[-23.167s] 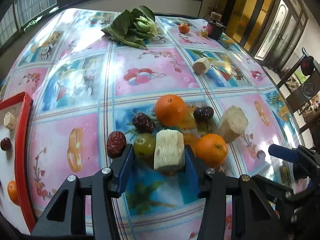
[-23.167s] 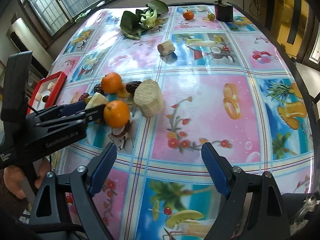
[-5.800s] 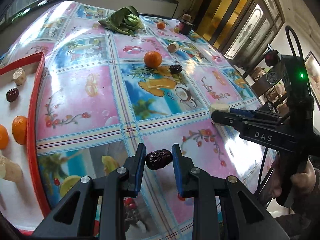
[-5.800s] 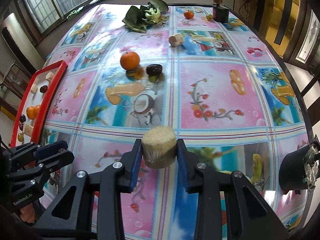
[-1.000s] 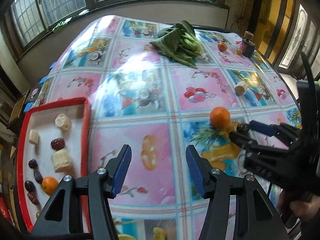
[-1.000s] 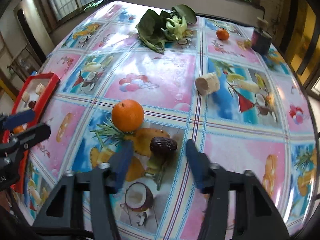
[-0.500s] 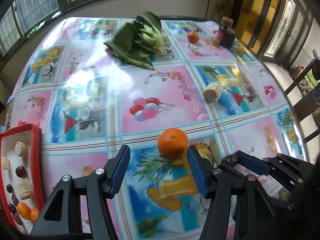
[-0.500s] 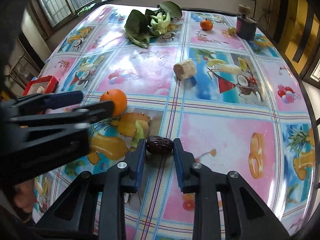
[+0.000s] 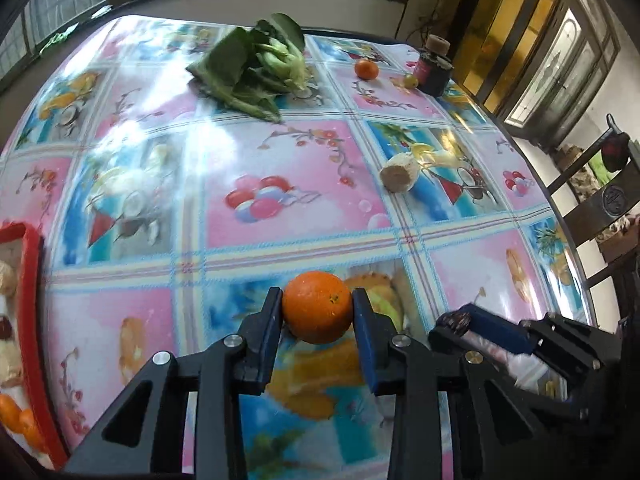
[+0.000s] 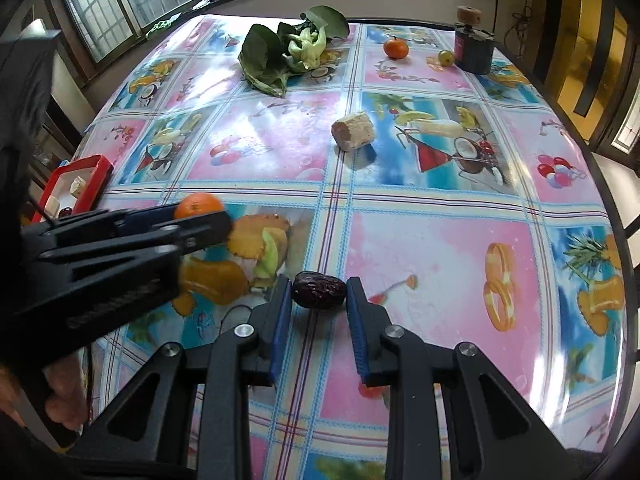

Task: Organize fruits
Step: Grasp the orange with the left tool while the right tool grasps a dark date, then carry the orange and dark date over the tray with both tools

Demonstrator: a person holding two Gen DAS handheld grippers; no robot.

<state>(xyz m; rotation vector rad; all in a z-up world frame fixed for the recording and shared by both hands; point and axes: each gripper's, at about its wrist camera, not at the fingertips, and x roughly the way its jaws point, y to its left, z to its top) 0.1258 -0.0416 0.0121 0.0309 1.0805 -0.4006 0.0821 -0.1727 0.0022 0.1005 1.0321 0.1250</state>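
Note:
An orange sits between the blue pads of my left gripper, which is shut on it just over the tablecloth. My right gripper is shut on a dark red date. In the right wrist view the left gripper reaches in from the left with the orange. The left wrist view has the right gripper at lower right. A red tray with sorted fruit lies at the left edge. A pale sugarcane piece, a small orange and a green fruit lie farther back.
Leafy greens lie at the far middle of the table. A dark jar with a cork lid stands at the far right corner. A chair stands beyond the table's right edge. A hand holds the left gripper's handle.
My left gripper moved forward and shut on the orange. The right gripper stays shut on the date and has shifted slightly toward me.

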